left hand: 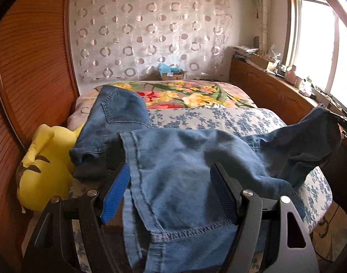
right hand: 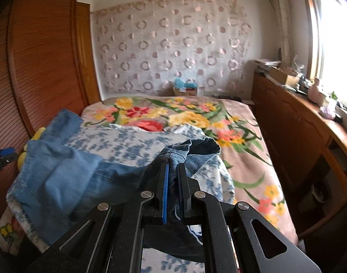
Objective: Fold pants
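Blue denim pants point(left hand: 184, 166) lie across the near part of the bed, the back pocket end at the far left. My left gripper point(left hand: 171, 170) is open, its jaws spread either side of the denim with a hemmed edge draped between them. My right gripper point(right hand: 172, 167) is shut on a bunched end of the pants point(right hand: 189, 152) and holds it raised above the bed. That raised end shows at the right edge of the left wrist view point(left hand: 309, 141). The rest of the pants point(right hand: 59, 173) stretches left in the right wrist view.
The bed has a blue-flowered sheet point(left hand: 214, 118) and a bright floral blanket point(right hand: 196, 113). A yellow plush toy point(left hand: 43, 166) lies at the bed's left edge by the wooden slatted wardrobe point(left hand: 32, 68). A wooden cabinet point(right hand: 298, 132) with clutter runs along the right under the window.
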`<state>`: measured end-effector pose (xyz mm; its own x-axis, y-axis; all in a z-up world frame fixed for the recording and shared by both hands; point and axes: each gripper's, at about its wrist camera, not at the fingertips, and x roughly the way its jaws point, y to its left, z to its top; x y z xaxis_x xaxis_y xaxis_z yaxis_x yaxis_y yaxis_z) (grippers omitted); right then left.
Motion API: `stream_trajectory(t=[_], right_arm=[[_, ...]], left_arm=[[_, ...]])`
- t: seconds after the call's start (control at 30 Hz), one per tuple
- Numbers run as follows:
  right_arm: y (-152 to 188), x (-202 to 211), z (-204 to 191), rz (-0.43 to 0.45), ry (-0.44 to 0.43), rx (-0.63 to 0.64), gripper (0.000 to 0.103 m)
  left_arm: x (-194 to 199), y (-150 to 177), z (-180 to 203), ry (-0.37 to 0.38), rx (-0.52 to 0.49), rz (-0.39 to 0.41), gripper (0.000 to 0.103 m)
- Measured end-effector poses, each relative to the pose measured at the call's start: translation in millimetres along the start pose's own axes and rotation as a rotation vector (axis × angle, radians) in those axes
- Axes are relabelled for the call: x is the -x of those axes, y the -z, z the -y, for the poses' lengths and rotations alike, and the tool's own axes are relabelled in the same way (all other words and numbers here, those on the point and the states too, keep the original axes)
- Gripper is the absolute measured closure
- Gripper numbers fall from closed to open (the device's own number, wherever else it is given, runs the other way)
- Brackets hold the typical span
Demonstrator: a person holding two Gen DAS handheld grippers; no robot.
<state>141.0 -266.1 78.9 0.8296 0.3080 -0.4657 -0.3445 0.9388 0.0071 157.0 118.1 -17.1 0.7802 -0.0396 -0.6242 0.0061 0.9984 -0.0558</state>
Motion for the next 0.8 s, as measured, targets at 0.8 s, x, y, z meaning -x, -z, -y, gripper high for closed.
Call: stream_trajectory(t=[0.8], right_arm=[[-26,10,-61,0.09,-0.214,0.167,0.096]], left_arm=[[11,15,4,0.043,0.029,0.005,0.029]])
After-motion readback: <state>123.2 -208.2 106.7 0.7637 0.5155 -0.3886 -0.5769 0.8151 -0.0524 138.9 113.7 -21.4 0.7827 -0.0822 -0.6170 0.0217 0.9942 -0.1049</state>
